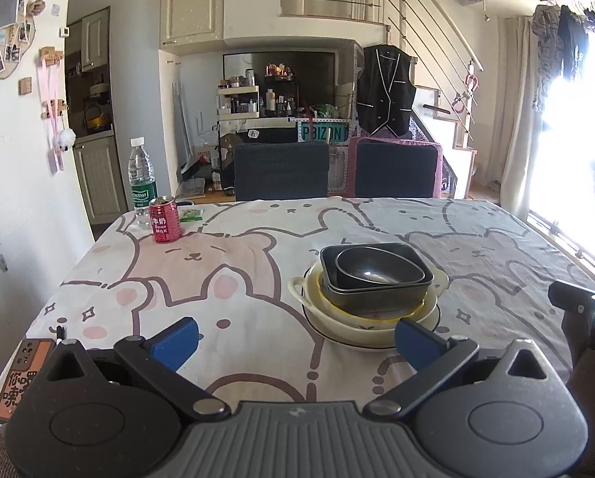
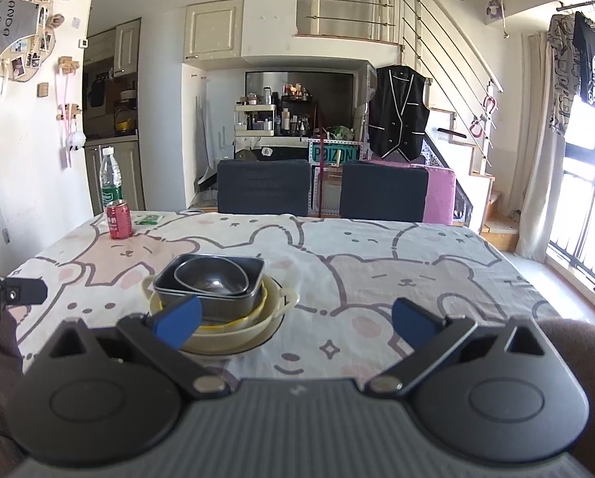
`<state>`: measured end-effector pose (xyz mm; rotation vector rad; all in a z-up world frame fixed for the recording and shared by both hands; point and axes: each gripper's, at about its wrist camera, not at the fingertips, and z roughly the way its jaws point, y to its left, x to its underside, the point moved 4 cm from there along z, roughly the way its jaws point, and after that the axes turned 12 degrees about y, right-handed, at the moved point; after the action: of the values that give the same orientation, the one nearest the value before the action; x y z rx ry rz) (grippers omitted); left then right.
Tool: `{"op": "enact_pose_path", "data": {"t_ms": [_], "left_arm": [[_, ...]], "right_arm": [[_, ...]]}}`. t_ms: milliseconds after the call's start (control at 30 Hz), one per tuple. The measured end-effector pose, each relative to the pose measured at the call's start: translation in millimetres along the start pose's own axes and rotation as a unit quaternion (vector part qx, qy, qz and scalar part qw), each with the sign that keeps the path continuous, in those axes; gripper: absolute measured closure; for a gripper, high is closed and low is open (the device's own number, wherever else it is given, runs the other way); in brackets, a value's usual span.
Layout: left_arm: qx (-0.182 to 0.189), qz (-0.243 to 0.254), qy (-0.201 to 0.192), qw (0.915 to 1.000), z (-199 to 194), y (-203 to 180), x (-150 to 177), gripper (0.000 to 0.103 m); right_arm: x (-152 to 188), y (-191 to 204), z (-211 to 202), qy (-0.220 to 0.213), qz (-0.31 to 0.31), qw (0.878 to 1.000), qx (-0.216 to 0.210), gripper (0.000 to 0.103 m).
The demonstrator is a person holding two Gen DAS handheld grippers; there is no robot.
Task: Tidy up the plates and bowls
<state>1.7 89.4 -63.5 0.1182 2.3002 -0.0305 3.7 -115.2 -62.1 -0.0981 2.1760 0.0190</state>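
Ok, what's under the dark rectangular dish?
The dark rectangular dish sits in a yellow-rimmed bowl, inside a cream handled bowl, on a plate. Anything between them is hidden.

Tablecloth [image 1: 257, 279] was white with pink and grey cartoon bears and bunnies outlined in brown. Mid-frame, the two nested bowls [image 1: 377, 275] were dark grey, sitting in a cream dish [image 1: 361, 326] with a yellow rim, on a white plate [image 1: 337, 338] edged in black. Upper left: red can [image 1: 163, 219], clear bottle [image 1: 141, 175] with a green label. Gripper pads [image 1: 175, 342] were blue.
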Motion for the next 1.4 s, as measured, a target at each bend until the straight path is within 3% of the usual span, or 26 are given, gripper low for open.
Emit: {"op": "enact_pose_path", "data": {"t_ms": [233,1400], "left_arm": [[0.0,0.021,-0.003,0.9998,0.2,-10.0,3.3,0.0],[0.005,0.014,-0.005,0.9999,0.6,-9.8,2.8,0.0]], "right_arm": [[4.2,-2.2,-1.7,-0.003,0.001,1.0,0.007,0.0],[7.8,-2.2,-1.3,-0.006,0.005,1.0,0.009,0.0]]}}
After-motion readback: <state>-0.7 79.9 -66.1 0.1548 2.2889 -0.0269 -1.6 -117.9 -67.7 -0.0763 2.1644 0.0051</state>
